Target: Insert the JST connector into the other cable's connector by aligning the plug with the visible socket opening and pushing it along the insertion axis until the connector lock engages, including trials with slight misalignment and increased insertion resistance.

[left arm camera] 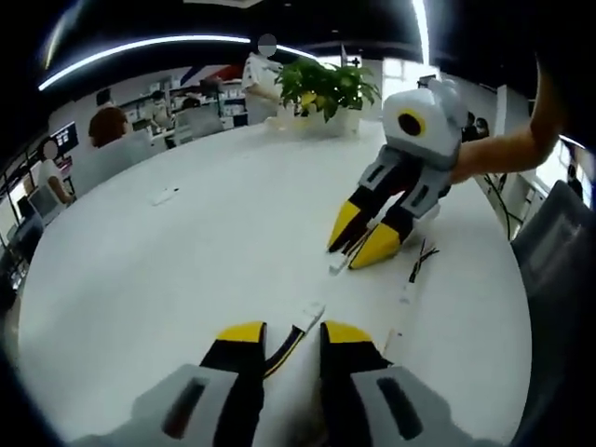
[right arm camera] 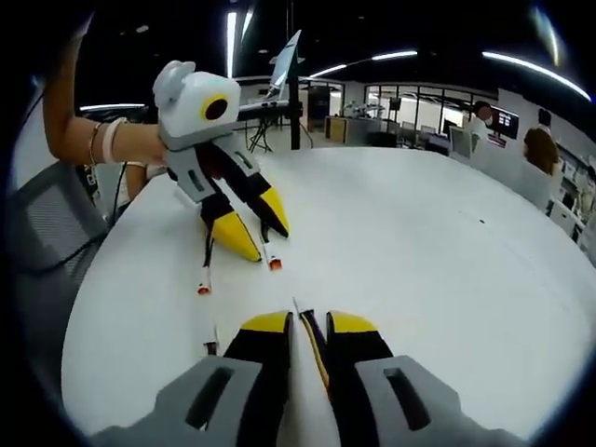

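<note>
Spanning both views, the round white table [left arm camera: 186,270] serves as the work surface, and both cables lie flat on it so the connectors can be brought together near the person's edge. Far across it stand a potted plant [left arm camera: 328,88] and seated people, well apart from the work. In the left gripper view, the left gripper [left arm camera: 293,328] is clenched on a black-and-yellow cable [left arm camera: 282,352], whose white connector [left arm camera: 307,315] projects forward just past the jaw tips, presumably so the plug end stays free for mating. Facing it, the right gripper [left arm camera: 365,240] tilts tips-down onto the table with a white connector [left arm camera: 340,264] at its tips, near but apart from the first. In the right gripper view the right gripper [right arm camera: 307,326] is closed on a thin cable [right arm camera: 315,349] running between its jaws; the left gripper [right arm camera: 256,228] opposite holds its cable with two orange-tipped leads [right arm camera: 204,284] trailing on the table. Judgement: grasps close to each connector limit flex; alignment comes next, as the two ends are not yet touching.
</note>
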Available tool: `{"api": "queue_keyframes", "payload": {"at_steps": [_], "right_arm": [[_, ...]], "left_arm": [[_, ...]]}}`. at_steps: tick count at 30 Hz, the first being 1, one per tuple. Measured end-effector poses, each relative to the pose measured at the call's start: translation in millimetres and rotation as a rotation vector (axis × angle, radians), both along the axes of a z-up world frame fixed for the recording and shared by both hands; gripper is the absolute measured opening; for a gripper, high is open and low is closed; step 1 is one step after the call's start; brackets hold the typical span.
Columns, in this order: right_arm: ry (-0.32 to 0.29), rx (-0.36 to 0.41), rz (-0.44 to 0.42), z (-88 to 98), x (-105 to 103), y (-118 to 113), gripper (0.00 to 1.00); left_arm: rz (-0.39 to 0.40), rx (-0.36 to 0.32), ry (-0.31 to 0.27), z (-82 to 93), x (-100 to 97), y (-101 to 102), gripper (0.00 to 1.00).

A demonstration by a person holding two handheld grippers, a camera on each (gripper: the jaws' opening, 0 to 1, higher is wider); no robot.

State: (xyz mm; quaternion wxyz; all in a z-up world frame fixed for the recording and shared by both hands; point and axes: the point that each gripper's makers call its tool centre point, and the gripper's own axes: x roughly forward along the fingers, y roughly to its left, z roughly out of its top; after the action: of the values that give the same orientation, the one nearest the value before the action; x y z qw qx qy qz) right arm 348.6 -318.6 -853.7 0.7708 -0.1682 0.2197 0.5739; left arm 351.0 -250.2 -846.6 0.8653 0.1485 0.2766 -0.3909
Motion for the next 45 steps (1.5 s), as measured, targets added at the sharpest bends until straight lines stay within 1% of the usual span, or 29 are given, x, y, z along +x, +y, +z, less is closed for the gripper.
{"api": "queue_keyframes", "payload": {"at_steps": [2, 4, 9, 12, 16, 24, 25, 35, 37, 45], "right_arm": [[0.007, 0.006, -0.001, 0.5, 0, 1, 0.1], [0.018, 0.015, -0.001, 1.0, -1, 2, 0.1], [0.014, 0.024, 0.001, 1.3, 0, 4, 0.09], [-0.013, 0.015, 0.012, 1.1, 2, 3, 0.07], [-0.02, 0.019, 0.019, 1.7, 2, 3, 0.06], [-0.04, 0.021, 0.042, 2.5, 1, 4, 0.05], [-0.042, 0.021, 0.045, 2.7, 1, 4, 0.05], [-0.018, 0.069, 0.066, 3.9, 0, 5, 0.04], [-0.02, 0.07, 0.072, 4.0, 0, 5, 0.04], [-0.027, 0.083, 0.095, 4.9, 0, 5, 0.04]], "left_arm": [[-0.005, -0.006, 0.004, -0.3, -0.8, -1, 0.14], [0.01, -0.026, 0.02, -1.3, -0.7, -1, 0.14], [-0.005, -0.031, 0.01, -1.2, -2.8, -5, 0.13], [-0.002, -0.035, 0.006, -1.1, -2.2, -6, 0.13], [-0.072, -0.004, -0.058, 0.5, -4.1, -11, 0.12], [-0.117, -0.019, -0.088, -0.3, -5.3, -14, 0.08], [-0.128, -0.021, -0.098, -0.2, -5.5, -15, 0.07], [-0.193, -0.08, -0.11, -0.4, -7.6, -20, 0.0], [-0.209, -0.084, -0.119, 0.1, -7.5, -21, 0.0], [-0.235, -0.108, -0.113, 1.9, -7.9, -21, 0.0]]}}
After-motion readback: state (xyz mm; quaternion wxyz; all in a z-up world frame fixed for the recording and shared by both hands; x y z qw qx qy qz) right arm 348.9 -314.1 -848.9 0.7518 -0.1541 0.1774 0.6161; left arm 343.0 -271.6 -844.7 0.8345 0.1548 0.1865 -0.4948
